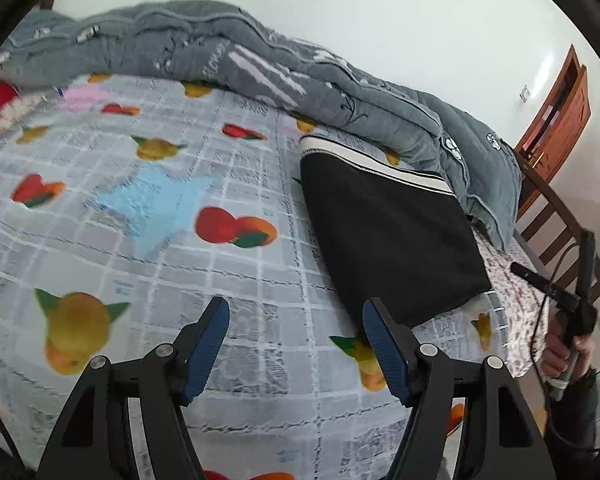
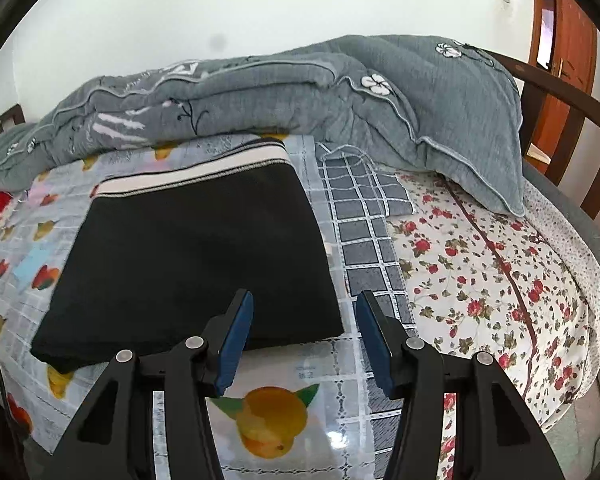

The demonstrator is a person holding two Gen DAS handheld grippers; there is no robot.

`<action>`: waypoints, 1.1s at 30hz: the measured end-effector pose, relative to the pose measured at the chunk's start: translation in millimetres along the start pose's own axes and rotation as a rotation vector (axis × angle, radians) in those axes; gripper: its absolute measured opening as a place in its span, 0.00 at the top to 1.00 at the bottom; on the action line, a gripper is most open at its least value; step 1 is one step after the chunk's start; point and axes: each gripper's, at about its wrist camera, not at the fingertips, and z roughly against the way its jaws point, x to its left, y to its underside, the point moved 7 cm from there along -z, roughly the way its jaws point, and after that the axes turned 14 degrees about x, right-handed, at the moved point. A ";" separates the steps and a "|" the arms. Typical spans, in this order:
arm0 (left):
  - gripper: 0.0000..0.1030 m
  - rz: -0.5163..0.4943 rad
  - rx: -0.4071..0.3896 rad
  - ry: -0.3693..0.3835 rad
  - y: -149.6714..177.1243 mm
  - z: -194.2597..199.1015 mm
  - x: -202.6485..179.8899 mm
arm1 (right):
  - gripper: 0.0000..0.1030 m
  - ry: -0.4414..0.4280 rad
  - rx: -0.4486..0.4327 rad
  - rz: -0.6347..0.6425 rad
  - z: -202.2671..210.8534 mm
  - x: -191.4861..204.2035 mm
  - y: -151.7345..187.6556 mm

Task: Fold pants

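Pants lay as a black folded rectangle on the fruit-print sheet, just ahead of the right gripper and mostly to its left, the near right corner reaching the tip of its left finger; whether that finger touched the cloth could not be told; both grippers stood unclenched, nothing between their blue pads. The left gripper hung over bare sheet, the pants' near corner just beyond its right finger and the bundle running away to its right.

Judging by the tidy shape, the folding looked close to done, with at most one more fold or a smoothing left. To do that well, each gripper would need to come low to the near edge, one at each near corner, and pinch every layer of the stack rather than the top one alone; the sheet beneath should be left out of the bite; the lift should be even on both sides so the edges meet square.

Farther off, the striped waistband marked the far edge, the natural line to bring the near edge to. Beyond it the grey quilt was heaped close behind, so cloth carried too far would ride up onto it.
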 end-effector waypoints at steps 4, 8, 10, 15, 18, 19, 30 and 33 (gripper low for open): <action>0.34 -0.015 -0.004 0.010 -5.2 -9.8 -4.5 | 0.49 0.000 0.008 -0.012 -12.8 -7.5 -2.3; 0.34 -0.046 -0.006 -0.015 -11.9 -18.5 -7.8 | 0.49 0.009 0.022 -0.024 -27.0 -12.9 -4.6; 0.34 -0.051 -0.010 -0.004 -16.4 -21.3 -7.0 | 0.49 0.008 0.030 -0.039 -34.0 -16.6 -6.2; 0.34 -0.056 0.011 0.094 -35.9 -35.6 -12.4 | 0.49 0.002 0.033 -0.066 -45.2 -27.2 -13.5; 0.34 -0.071 0.020 0.101 -52.9 -48.2 -21.9 | 0.49 -0.014 0.029 -0.076 -51.4 -30.5 -19.9; 0.34 -0.077 0.027 0.098 -59.2 -55.3 -25.5 | 0.49 -0.022 0.026 -0.082 -54.2 -31.3 -23.8; 0.38 -0.003 0.195 0.200 -96.1 -149.1 -49.4 | 0.49 -0.174 0.068 -0.095 -99.7 -17.2 -48.0; 0.59 0.029 0.230 0.204 -103.2 -156.2 -49.3 | 0.48 -0.228 0.100 -0.101 -106.7 -19.0 -50.6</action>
